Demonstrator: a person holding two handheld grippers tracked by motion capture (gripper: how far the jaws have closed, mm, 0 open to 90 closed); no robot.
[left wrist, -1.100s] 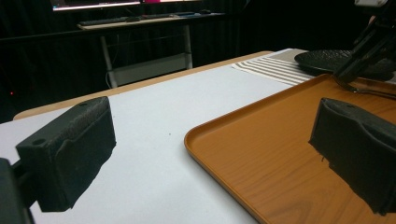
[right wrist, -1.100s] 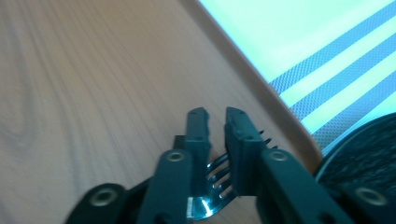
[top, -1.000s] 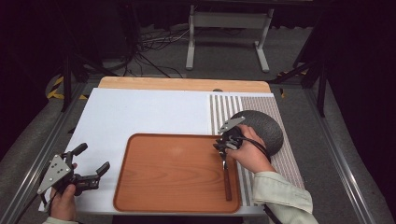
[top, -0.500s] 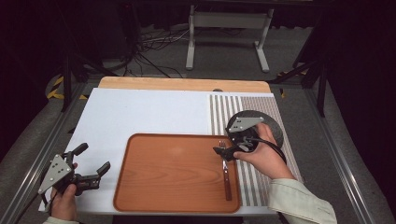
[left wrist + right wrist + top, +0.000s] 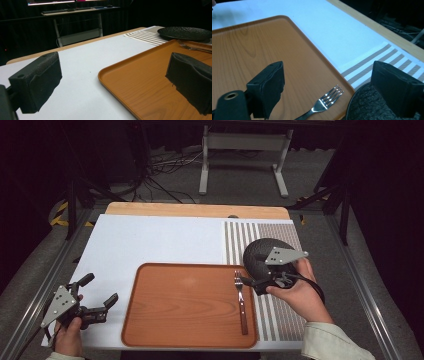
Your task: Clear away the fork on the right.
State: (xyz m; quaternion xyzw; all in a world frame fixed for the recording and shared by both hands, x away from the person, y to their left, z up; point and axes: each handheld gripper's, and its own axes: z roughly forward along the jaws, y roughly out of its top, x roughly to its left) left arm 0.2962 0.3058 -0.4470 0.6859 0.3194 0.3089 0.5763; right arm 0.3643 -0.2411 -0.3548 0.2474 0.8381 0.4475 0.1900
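Nearest the person, the left claw [image 5: 97,292] hangs wide and empty over the white tabletop [image 5: 150,240], just off the left rim of the wooden tray [image 5: 185,305]. The tray is the landmark here. On its right part lies the fork [image 5: 240,300], flat on the wood, handle toward the person and tines toward the far rim, close to the tray's right edge. The right claw [image 5: 248,281] hovers just above and beside the tines; its jaws have just been opening, they now stand wide, and nothing sits between them. Beyond the tray's far right corner rests the dark plate [image 5: 260,252] on the striped mat [image 5: 280,315]. The fork looks light, stiff and slick metal with a wooden handle, lying too low for an easy pinch; I judge the handle's midpoint, taken across its narrow sides, the safest hold
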